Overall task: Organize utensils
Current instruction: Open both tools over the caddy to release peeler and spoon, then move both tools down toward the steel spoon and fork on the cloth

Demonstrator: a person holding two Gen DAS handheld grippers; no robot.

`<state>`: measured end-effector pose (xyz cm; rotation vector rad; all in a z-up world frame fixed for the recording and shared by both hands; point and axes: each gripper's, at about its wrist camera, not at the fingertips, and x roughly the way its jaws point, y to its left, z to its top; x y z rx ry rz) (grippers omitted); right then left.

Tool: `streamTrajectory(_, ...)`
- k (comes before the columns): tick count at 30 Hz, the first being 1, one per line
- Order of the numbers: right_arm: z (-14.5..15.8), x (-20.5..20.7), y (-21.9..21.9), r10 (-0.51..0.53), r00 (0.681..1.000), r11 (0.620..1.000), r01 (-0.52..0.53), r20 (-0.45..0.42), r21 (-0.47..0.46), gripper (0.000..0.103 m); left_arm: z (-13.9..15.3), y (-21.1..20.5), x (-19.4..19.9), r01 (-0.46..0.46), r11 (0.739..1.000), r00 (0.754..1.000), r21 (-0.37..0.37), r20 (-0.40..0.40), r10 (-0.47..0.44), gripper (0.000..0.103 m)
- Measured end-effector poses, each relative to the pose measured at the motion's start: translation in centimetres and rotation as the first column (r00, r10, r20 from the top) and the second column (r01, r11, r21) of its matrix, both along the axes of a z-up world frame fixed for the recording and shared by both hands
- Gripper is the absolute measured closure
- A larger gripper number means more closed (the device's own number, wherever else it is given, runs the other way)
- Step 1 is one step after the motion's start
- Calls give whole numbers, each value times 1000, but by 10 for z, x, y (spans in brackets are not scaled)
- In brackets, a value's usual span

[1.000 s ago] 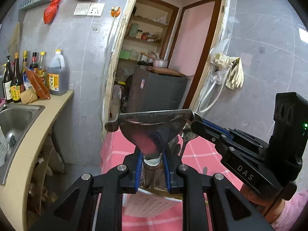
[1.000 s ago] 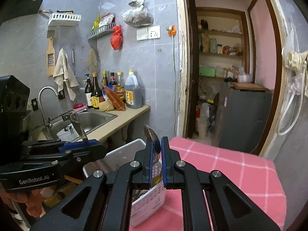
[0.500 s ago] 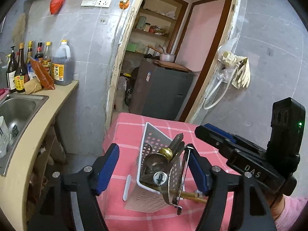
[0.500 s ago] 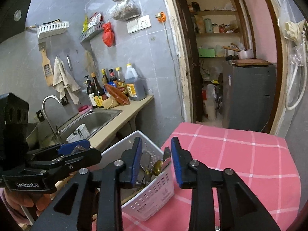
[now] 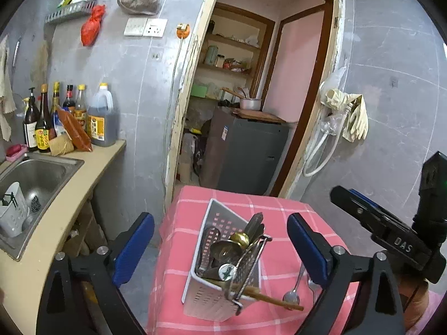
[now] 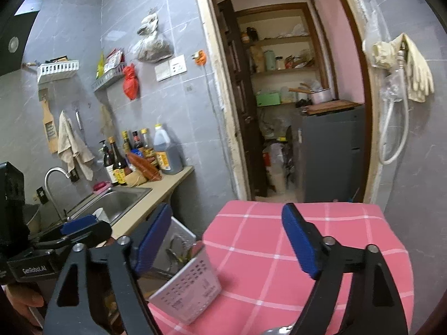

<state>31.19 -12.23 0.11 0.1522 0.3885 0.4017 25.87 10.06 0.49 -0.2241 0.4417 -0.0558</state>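
Over on the far left, the sink (image 5: pixel 36 176) is sitting in the beige counter (image 5: pixel 69 195) with a row of sauce bottles (image 5: pixel 67 117) lined up behind it, all well apart from the work. Moving right, the left gripper (image 5: pixel 220 244) is hovering above the near end of the pink checked tablecloth (image 5: pixel 282 209), its blue fingers (image 5: pixel 131 248) spread wide and holding nothing. Between those fingers, the white perforated utensil caddy (image 5: pixel 212 296) is standing near the table's left edge, crammed with metal spoons, a brass-capped handle (image 5: pixel 239 238) and a flat metal grater (image 5: pixel 247 265) that is leaning out over its near right corner. A wooden-handled piece (image 5: pixel 268 300) is poking out sideways past the caddy's wall. Just to the right, a loose spoon (image 5: pixel 292 293) and what looks like a fork (image 5: pixel 311 282) are lying on the cloth, not yet put away. Farther right, the right gripper (image 6: pixel 226 240) is hanging over the middle of the table, fingers equally wide and empty. My worry is the caddy: it is so full and so close to the edge that pushing another utensil in could jam against the grater, tip it out, or nudge the whole caddy toward the gap beside the counter. Those thin pieces lying flat on soft cloth may also slip from the pads when pinched.
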Motion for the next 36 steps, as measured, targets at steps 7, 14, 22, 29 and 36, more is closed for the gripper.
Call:
streamTrajectory(7, 5, -13, -33, -55, 998, 998, 55, 14, 11, 3, 9, -20, -13, -55, 997, 996, 56, 73, 51, 0)
streamTrajectory(14, 7, -32, -69, -101, 994, 995, 102, 34, -4, 2, 20, -52, -33, -105, 987, 984, 122, 155, 85, 0)
streamTrajectory(22, 1, -53, -107, -133, 991, 990, 133, 21, -33, 1, 19, -94, -62, -107, 979, 980, 176, 184, 74, 0)
streamTrajectory(29, -18, -66, -142, -141, 989, 989, 139, -37, -54, 1, 3, -125, -77, -56, 983, 992, 176, 119, 36, 0)
streamTrajectory(36, -44, -70, -169, -157, 981, 986, 149, -111, -79, 1, -21, -146, -72, 13, 990, 1000, 140, 12, -14, 0)
